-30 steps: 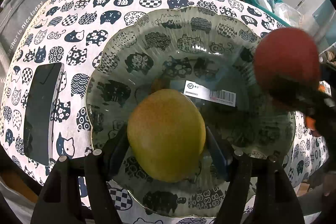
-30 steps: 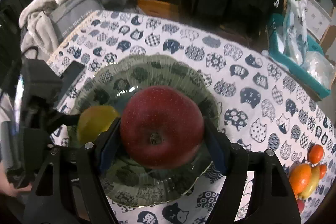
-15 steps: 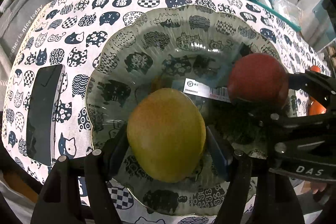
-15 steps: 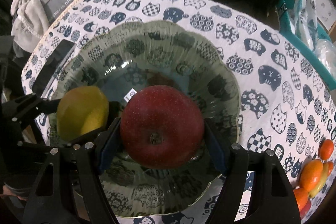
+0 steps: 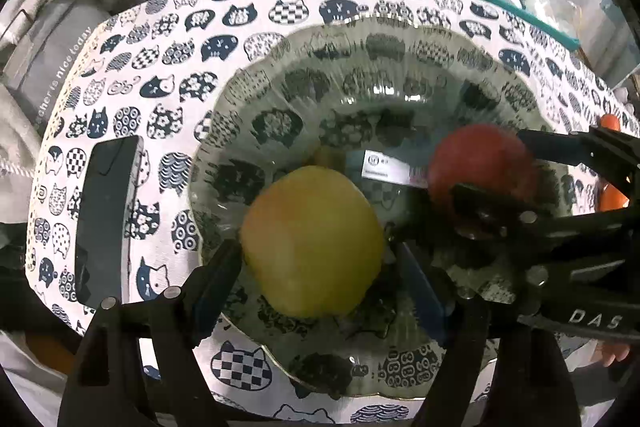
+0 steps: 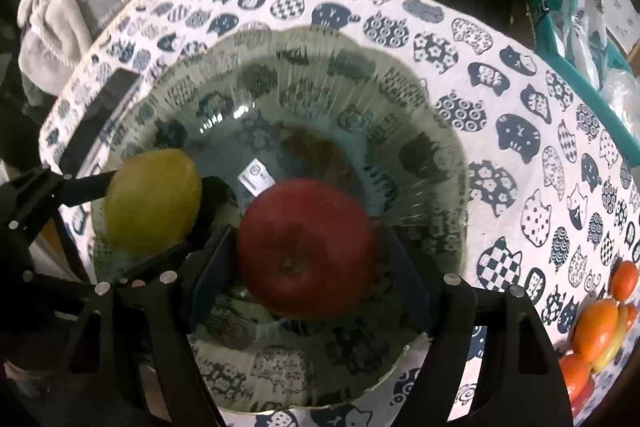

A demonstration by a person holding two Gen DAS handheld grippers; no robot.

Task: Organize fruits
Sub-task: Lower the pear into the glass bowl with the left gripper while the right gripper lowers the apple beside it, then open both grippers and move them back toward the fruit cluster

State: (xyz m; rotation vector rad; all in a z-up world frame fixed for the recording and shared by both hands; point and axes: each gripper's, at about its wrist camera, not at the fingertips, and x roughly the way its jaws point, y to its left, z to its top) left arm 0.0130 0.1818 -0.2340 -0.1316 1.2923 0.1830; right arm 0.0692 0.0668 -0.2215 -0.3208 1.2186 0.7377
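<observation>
While both fruits sit low in the glass bowl (image 5: 280,67), the mango (image 5: 312,241) lies dead centre between the left gripper (image 5: 320,279) pads, long axis pointing up-frame; the apple (image 6: 306,247) sits likewise in the right gripper (image 6: 308,271). Both grippers' jaws have just been opening, with gaps now showing beside each fruit. Since a second ago, the apple has come down from above the rim into the bowl.

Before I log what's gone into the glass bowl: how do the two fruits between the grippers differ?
The apple is dark red and round, its stem dimple facing the camera; the mango is yellow-green, egg-shaped and looks longer. The apple sits between the right gripper's fingers, the mango between the left gripper's. Both are low inside the glass bowl, jaws just opening.
</observation>
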